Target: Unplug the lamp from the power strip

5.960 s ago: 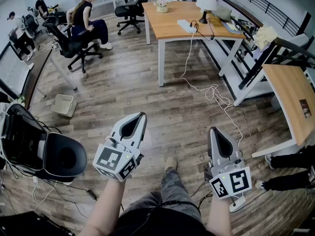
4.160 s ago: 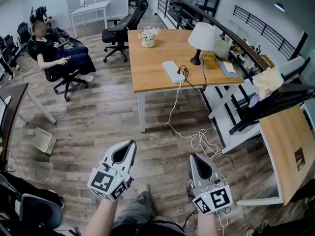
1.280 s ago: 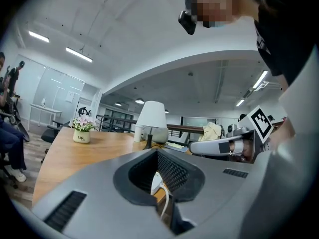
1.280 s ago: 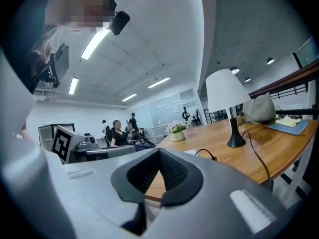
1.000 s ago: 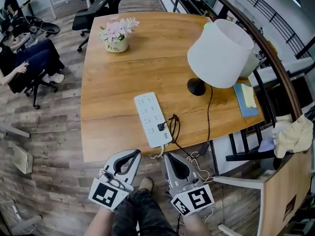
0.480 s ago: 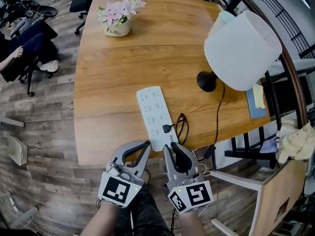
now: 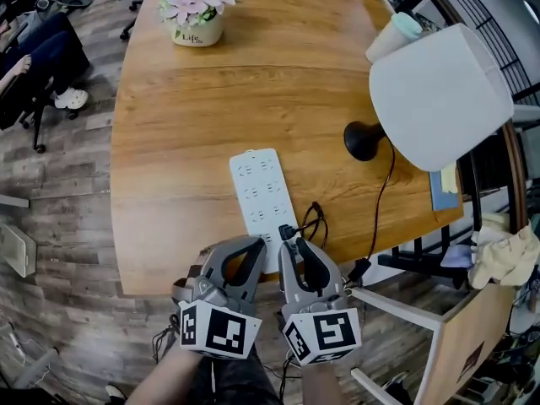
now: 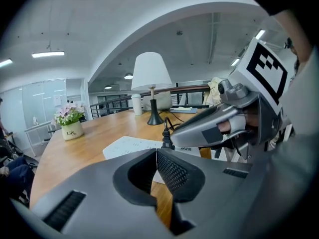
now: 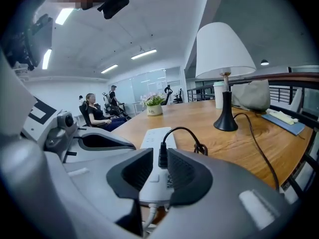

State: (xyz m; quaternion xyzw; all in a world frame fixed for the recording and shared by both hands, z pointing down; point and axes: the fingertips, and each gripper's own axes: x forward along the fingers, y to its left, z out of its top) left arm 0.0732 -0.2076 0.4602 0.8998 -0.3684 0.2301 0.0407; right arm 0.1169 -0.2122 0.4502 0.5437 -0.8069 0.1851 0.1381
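A white power strip (image 7: 260,194) lies on the wooden table (image 7: 194,116), its near end at the table's front edge. The lamp's black plug (image 7: 287,232) stands in a socket near that end; its cord (image 7: 381,188) runs to the black lamp base (image 7: 363,140) under the white shade (image 7: 439,91). My right gripper (image 7: 292,245) hovers at the strip's near end, jaws opening. In the right gripper view the plug (image 9: 162,156) stands in the gap of the right gripper (image 9: 159,159), pads not pressing it. My left gripper (image 7: 256,245) is shut and empty, just left of the strip (image 8: 130,145).
A potted flower (image 7: 197,13) stands at the table's far left. A cup (image 7: 395,34) and a blue book (image 7: 445,191) are by the lamp on the right. A metal rack with a cloth (image 7: 506,256) is right of the table. People sit on chairs (image 7: 38,53) at left.
The view has closed in on the table. Both grippers have moved forward to the strip's near end, and the right jaws have parted around the plug.
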